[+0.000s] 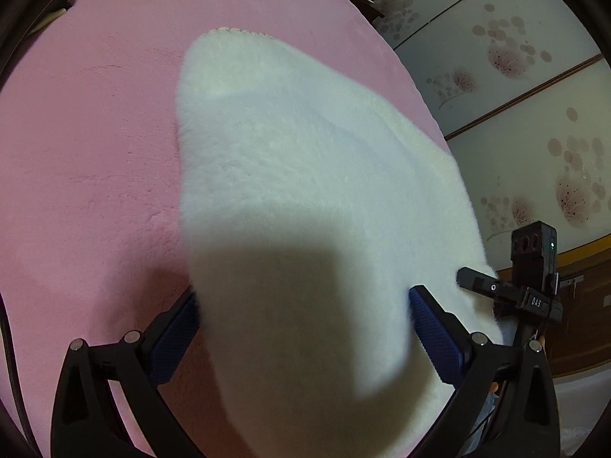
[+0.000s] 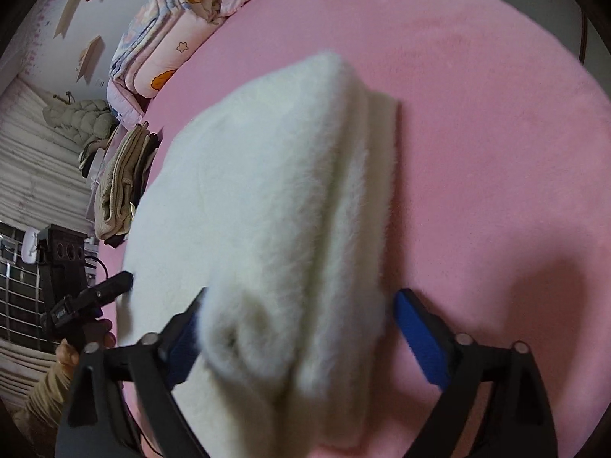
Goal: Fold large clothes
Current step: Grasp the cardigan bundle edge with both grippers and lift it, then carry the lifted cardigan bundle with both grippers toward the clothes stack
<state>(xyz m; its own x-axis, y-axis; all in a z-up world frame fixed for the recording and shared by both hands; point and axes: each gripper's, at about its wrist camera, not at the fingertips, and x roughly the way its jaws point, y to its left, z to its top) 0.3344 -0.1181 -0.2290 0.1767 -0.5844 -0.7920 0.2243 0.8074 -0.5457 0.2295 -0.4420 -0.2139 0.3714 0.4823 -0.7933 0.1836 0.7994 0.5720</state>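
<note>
A white fluffy garment (image 1: pixel 305 175) lies folded on a pink bed cover (image 1: pixel 88 152). In the left wrist view my left gripper (image 1: pixel 303 313) stands open, its blue pads either side of the garment's near end. In the right wrist view the same garment (image 2: pixel 267 198) runs away from me, with folded layers along its right edge. My right gripper (image 2: pixel 298 313) is open too, its fingers astride the garment's near bunched end. Each gripper shows in the other's view: the right one (image 1: pixel 473 280) at the garment's right edge, the left one (image 2: pixel 118 280) at its left edge.
The pink cover (image 2: pixel 496 152) stretches wide to the right. Stacked quilts (image 2: pixel 164 38) and folded clothes (image 2: pixel 122 183) sit at the bed's far left edge. A floral wardrobe wall (image 1: pixel 515 95) rises beyond the bed's right edge.
</note>
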